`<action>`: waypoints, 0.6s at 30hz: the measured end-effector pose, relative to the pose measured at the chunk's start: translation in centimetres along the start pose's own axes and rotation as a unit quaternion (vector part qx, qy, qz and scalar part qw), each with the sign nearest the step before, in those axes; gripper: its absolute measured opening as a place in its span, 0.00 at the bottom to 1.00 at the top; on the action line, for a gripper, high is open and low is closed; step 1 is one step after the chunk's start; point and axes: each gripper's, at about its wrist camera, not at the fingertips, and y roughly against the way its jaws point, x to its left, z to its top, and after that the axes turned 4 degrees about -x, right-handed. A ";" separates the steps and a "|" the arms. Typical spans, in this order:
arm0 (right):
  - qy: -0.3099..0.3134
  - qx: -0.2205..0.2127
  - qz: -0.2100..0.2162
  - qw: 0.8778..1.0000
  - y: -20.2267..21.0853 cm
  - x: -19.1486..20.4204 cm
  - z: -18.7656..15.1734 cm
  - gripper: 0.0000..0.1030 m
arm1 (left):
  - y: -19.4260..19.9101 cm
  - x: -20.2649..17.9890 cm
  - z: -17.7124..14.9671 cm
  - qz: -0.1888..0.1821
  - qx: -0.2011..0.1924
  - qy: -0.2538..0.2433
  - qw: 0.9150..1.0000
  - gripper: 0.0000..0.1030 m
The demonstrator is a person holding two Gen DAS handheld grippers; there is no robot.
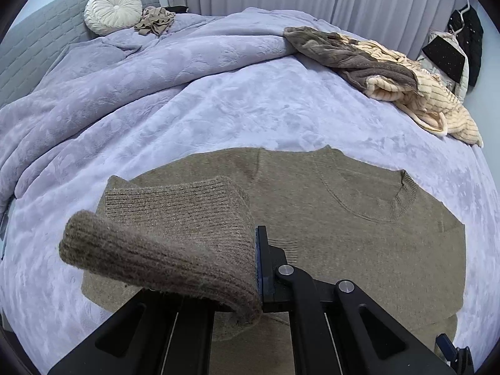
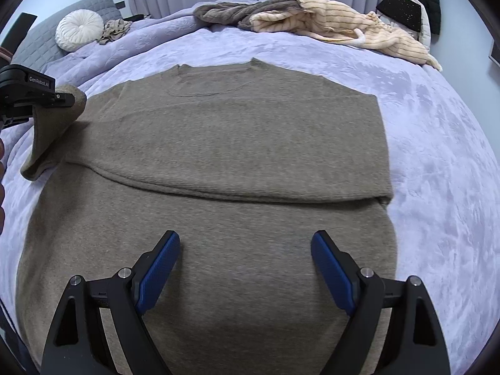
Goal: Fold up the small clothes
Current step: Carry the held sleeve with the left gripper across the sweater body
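A lavender blanket (image 2: 437,143) covers the whole bed, and a brown knit sweater (image 2: 237,131) lies flat on it, neckline toward the far side, one sleeve already folded across the body. Beyond it sits a heap of brown and cream striped clothes (image 2: 328,20), then a round white cushion (image 2: 79,29). The left gripper (image 1: 257,268) is clamped on the other sleeve's ribbed cuff (image 1: 162,250) — lifted off the bed. The right gripper (image 2: 245,268) hovers over the sweater's lower half, jaws spread wide — nothing in them.

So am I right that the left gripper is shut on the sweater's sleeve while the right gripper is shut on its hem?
Not quite: the right gripper is open above the sweater, holding nothing, as the right wrist view shows. The left gripper is indeed shut on the sleeve.
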 end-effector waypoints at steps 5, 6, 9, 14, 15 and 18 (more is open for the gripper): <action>-0.009 -0.003 -0.003 1.000 0.4 -1.3 -0.1 0.86 | 0.6 -2.7 -0.1 -0.007 -0.002 -0.021 1.000 0.06; -0.010 -0.004 -0.004 1.000 0.5 -1.6 -0.1 0.86 | 0.7 -3.3 -0.2 -0.008 -0.003 -0.025 1.000 0.07; -0.014 -0.007 -0.005 1.000 0.8 -2.2 -0.1 0.86 | 1.0 -4.9 -0.3 -0.012 -0.003 -0.036 0.999 0.06; -0.021 -0.011 -0.006 1.000 1.2 -3.2 -0.2 0.86 | 1.7 -7.2 -0.7 -0.019 -0.004 -0.057 0.998 0.06; -0.023 -0.012 -0.006 1.000 1.3 -3.4 -0.3 0.86 | 1.9 -7.6 -0.8 -0.020 -0.005 -0.060 0.998 0.06; -0.028 -0.015 -0.006 0.999 1.5 -3.9 -0.3 0.86 | 2.3 -8.8 -1.1 -0.025 -0.005 -0.070 0.997 0.06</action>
